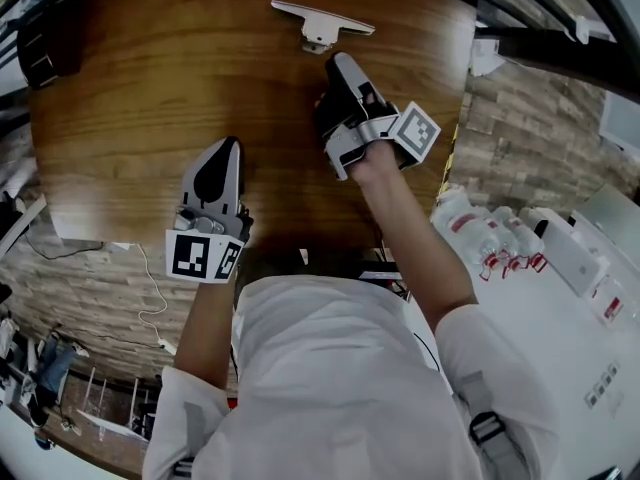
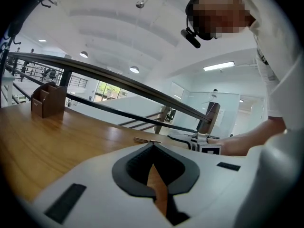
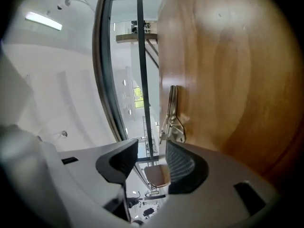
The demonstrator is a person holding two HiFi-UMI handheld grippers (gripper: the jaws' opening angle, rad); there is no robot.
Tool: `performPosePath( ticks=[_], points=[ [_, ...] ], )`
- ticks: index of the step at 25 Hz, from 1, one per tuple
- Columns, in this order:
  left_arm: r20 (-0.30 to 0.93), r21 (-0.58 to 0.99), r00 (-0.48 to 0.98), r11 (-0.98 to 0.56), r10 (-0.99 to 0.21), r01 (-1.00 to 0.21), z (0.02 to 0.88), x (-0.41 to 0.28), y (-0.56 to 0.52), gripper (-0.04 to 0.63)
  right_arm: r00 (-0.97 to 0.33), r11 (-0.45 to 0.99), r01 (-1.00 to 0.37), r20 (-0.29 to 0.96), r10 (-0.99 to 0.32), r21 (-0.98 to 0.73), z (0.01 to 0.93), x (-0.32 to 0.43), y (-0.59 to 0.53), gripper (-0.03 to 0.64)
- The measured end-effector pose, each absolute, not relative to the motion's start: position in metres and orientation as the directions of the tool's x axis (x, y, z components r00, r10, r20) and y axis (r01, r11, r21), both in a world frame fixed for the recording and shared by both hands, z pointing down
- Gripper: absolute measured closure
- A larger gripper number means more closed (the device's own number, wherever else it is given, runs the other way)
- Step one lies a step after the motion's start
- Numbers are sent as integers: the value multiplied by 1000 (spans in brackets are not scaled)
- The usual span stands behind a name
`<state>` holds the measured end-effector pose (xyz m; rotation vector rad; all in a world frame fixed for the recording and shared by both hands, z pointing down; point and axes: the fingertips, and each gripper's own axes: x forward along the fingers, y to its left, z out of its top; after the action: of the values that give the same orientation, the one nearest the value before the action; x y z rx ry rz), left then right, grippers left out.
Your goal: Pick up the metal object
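the jaws of the right gripper [image 3: 152,146] are seen spread wide apart in the right gripper view, and nothing is held between the ribbed dark pads; only background shows through the gap. just beyond the tips, the metal object [image 3: 173,120] is seen lying on the wooden table [image 3: 228,80]; it is not between the jaws. the gripper is rolled onto its side, so the table surface appears upright along the right of that view. the jaws of the left gripper [image 2: 152,146] are brought together at the tips, with nothing gripped; a small sliver of table is visible through the opening behind the closed tips. in the left gripper view, the metal object [image 2: 147,140] is seen flat on the table [image 2: 57,141] well ahead, with the right gripper [image 2: 190,139] just beside it. a brown holder [image 2: 47,99] stands further off at the left, in front of a dark railing [image 2: 118,77]. in the head view, the metal object [image 1: 320,23] is located near the far edge of the table [image 1: 150,88], as a flat pale bar on a short base. the right gripper [image 1: 338,62] is pointed at it from close by, and the left gripper [image 1: 230,144] is held nearer the person, well apart from the object. bottles [image 1: 490,238] are seen off the table at the right.
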<state>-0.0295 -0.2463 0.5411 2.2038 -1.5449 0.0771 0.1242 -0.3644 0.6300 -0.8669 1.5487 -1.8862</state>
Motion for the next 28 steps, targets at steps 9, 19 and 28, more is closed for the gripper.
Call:
performPosePath(
  ticks=[9, 19, 28],
  points=[
    [308, 341, 366, -257, -878, -904, 555, -47, -242, 581, -628, -270, -36, 231, -743, -962, 655, 99, -387, 448],
    [318, 351, 345, -228, -883, -908, 559, -57, -234, 581, -610, -308, -20, 255, -750, -951, 660, 94, -399, 513],
    [309, 366, 344, -223, -887, -904, 557, -62, -227, 581, -583, -314, -25, 269, -767, -949, 658, 99, -402, 574]
  ],
)
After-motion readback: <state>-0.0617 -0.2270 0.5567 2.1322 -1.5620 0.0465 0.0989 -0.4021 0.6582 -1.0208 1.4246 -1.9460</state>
